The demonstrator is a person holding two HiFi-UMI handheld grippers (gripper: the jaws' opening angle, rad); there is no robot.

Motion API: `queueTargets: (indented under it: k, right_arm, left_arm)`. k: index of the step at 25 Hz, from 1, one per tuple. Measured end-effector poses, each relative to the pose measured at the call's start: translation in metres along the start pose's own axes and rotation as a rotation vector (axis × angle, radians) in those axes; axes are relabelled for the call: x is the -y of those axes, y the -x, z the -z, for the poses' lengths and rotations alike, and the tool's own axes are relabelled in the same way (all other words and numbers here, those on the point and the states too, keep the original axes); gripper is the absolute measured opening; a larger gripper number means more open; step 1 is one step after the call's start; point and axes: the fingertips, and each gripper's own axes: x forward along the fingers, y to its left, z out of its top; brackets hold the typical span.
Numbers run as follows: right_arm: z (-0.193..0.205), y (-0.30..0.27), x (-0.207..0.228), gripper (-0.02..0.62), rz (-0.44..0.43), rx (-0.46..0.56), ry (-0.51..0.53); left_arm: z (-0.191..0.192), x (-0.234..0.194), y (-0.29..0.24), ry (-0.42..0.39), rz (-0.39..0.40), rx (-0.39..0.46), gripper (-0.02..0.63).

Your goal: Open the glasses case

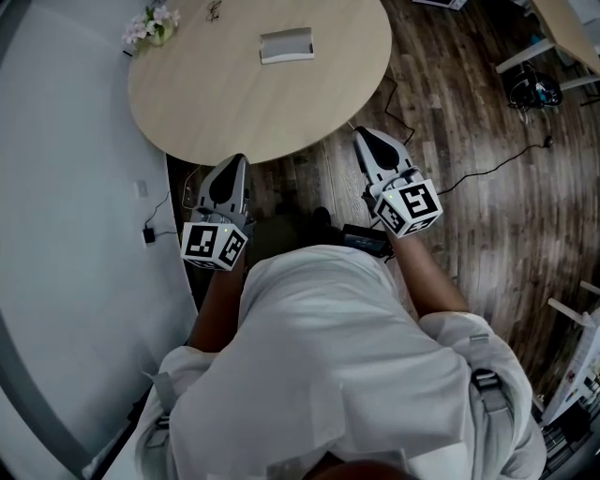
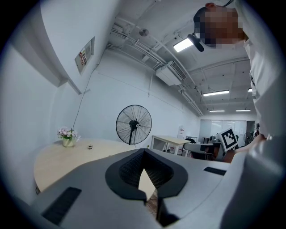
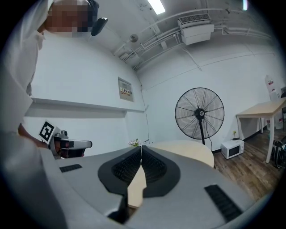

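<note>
glasses case [image 1: 286, 44] lying flat on the round table [image 1: 216, 103], toward the far side of the top, with nothing resting on it or touching it. well apart from both grippers, a broad stretch of bare tabletop in between.

left gripper [image 1: 238, 161] held low, close in front of the person's body, tips right at the table's near edge and pointing across the top. jaws pressed together, pads meeting at the tips, only a thin wedge of gap lower down, nothing gripped.

right gripper [image 1: 360, 134] just off the table's near right rim, over the wood floor [image 1: 469, 112], tips aimed up and slightly left, roughly toward the case. jaws likewise closed tip to tip, empty.

case ahead of the two grippers and between their lines of aim, about as far from one pair of tips as from the other.

elsewhere on the table: pot of flowers [image 1: 152, 23] at the far left edge, and a small dark item [image 1: 214, 9] near the far rim, too small to identify. beyond the table, against the white wall, a standing fan [image 2: 133, 124]. further right, on the floor by that wall, a white microwave [image 3: 232, 148]. black cables [image 1: 487, 164] trailing over the floorboards to the right of the right gripper.
</note>
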Motion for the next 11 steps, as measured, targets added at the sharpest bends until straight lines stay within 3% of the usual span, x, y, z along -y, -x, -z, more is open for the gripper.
queueTargets:
  k: [11]
  right_arm:
    - [-0.0023, -0.0048, -0.0037, 0.025, -0.021, 0.010, 0.008]
  left_arm:
    - [0.0008, 0.0048, -0.0066, 0.008, 0.017, 0.000, 0.011]
